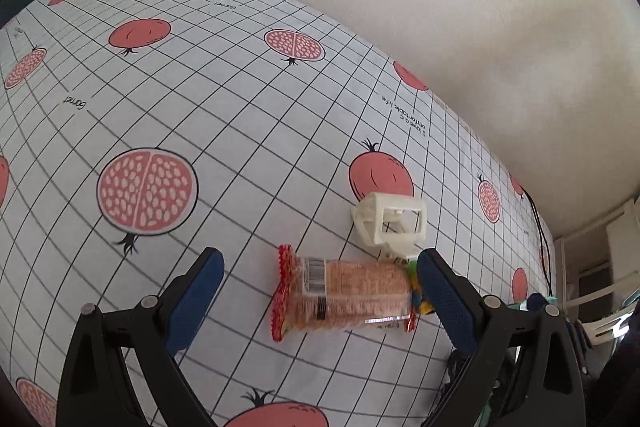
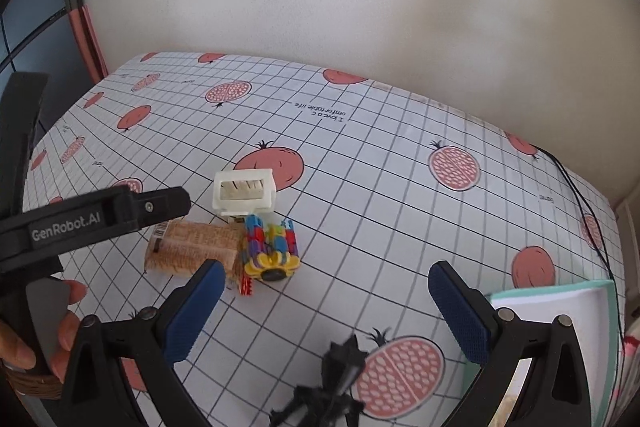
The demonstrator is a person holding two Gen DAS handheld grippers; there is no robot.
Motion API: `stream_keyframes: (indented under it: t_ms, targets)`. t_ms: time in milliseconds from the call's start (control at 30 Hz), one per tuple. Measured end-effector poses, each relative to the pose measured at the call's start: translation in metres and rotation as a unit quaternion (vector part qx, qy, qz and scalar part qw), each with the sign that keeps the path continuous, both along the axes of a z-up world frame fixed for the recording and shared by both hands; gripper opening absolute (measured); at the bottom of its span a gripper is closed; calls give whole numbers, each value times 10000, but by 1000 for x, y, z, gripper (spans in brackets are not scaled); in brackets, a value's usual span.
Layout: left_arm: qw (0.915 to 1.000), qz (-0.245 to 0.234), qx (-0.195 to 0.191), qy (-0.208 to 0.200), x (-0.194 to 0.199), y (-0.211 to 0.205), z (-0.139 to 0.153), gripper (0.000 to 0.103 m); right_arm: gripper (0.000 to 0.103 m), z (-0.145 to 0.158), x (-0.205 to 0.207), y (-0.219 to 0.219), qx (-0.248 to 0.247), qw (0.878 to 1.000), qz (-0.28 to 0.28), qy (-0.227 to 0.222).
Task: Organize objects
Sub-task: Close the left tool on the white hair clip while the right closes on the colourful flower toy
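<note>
Your left gripper [image 1: 320, 279] has its blue-padded jaws spread wide, hovering low over the tablecloth [image 1: 224, 115] with nothing between the pads. The cracker packet [image 1: 344, 293] lies on its side on the cloth between the two fingers, closer to the right finger, whose tip covers the packet's far end; whether the pad touches the wrapper you cannot tell. Just beyond the packet sits a white plastic box [image 1: 390, 223], open side showing.

Your right gripper [image 2: 326, 297] is also spread apart and empty, held higher and further back. From there you see the packet [image 2: 192, 245], the white box [image 2: 244, 193] and a colourful toy [image 2: 272, 245] bunched together, the toy touching the packet's end and the box just behind both. A black clip [image 2: 336, 383] lies near the front edge, and a book [image 2: 560, 339] rests at the right. Your hand [image 2: 48, 331] grips the left tool's handle.
</note>
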State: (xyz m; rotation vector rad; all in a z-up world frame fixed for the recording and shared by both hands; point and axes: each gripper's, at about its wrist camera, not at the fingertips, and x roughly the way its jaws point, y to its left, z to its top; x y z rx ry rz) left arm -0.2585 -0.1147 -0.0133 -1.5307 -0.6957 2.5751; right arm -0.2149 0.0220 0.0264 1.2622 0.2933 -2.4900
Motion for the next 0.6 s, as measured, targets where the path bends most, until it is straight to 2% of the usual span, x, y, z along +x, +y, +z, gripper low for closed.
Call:
stream_keyframes:
  t_ms: [167,400,600]
  targets:
    - [9998,-141,56,93,-19,0,1,97,103,-13,-10,-13,61,9999,118,-86]
    - [9963,-758,-385,-121,-44,22,1,97,103,-27,-21,-22,97,9996,214,-176]
    - [9939,-941,-560,-136,-55,35,-4,94,91,-31,-26,-19,-16,9994,208,-261]
